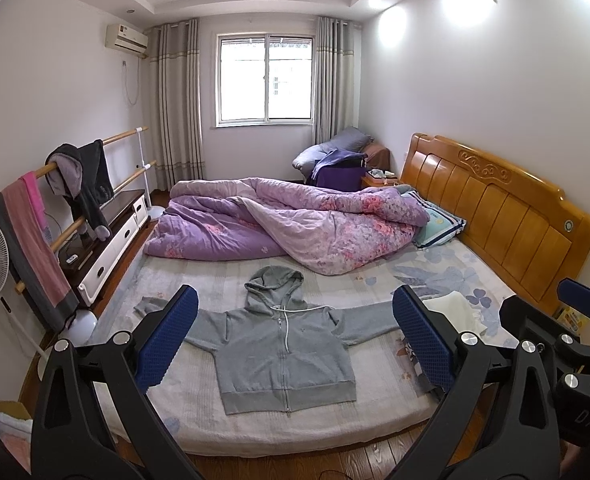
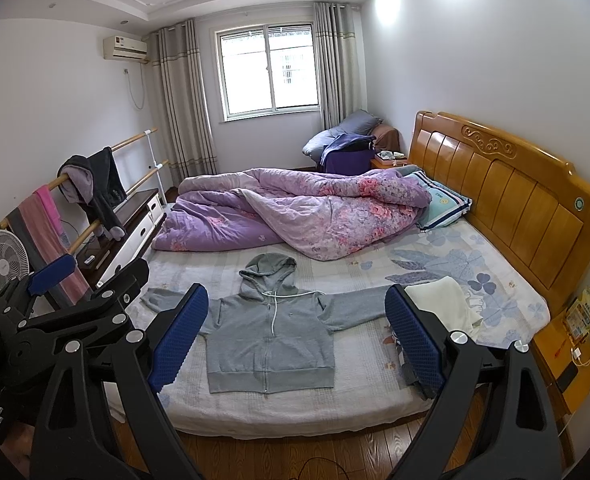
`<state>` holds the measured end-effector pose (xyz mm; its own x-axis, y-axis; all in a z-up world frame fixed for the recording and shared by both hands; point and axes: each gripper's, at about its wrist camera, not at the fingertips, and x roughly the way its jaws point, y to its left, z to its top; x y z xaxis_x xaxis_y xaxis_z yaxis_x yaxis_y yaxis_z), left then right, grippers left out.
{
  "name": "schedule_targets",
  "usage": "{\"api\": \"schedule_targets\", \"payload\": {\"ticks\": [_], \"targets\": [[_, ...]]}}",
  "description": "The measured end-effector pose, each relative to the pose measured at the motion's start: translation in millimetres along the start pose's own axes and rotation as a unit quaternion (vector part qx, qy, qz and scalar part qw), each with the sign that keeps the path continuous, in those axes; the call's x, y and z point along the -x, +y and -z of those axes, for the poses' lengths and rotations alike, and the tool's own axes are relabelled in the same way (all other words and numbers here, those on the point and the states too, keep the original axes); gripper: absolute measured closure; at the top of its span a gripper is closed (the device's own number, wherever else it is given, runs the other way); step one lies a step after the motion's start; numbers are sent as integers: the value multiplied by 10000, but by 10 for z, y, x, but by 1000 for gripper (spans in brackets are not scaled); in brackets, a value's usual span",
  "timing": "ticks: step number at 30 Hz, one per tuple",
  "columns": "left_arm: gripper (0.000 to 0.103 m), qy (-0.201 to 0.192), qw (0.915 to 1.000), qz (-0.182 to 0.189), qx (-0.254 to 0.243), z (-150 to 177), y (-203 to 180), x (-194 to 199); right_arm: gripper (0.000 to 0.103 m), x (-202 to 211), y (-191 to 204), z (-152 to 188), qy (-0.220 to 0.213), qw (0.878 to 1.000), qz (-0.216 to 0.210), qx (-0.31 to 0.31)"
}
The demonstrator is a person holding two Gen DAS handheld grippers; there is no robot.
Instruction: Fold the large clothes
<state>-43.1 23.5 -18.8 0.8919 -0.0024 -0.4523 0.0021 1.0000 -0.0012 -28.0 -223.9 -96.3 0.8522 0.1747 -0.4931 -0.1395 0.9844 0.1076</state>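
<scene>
The bed (image 1: 199,420) carries the whole job, and its clutter is the biggest risk: the bunched purple quilt (image 1: 295,224) lies just beyond the hood, so a fold swept upward could snag on it, and the white folded cloth (image 1: 455,312) sits close by the end of one sleeve, where a careless pinch could pick up both layers. The soft mattress cover may also drag along with the fabric if a tool presses down too hard. The grey hoodie (image 1: 279,344) lies flat on the near half of the bed, face up and zipped, hem toward the bed's near edge, hood pointing at the quilt, both sleeves stretched straight out sideways, white drawstrings trailing down the chest. It looks thick and limp, so a sleeve gripped at one point would likely sag and twist rather than fold cleanly. The left tool (image 1: 295,340) and the right tool (image 2: 297,330) both hang above the near edge with jaws spread wide, holding nothing and not touching the garment.
</scene>
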Motion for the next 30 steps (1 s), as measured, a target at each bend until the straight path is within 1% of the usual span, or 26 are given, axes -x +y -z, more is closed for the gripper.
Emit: {"api": "schedule_targets", "payload": {"ticks": [30], "targets": [[5,23,10000,24,-1,-42,-5,-30,16,-4,-5,-13,23,10000,13,-34]]}}
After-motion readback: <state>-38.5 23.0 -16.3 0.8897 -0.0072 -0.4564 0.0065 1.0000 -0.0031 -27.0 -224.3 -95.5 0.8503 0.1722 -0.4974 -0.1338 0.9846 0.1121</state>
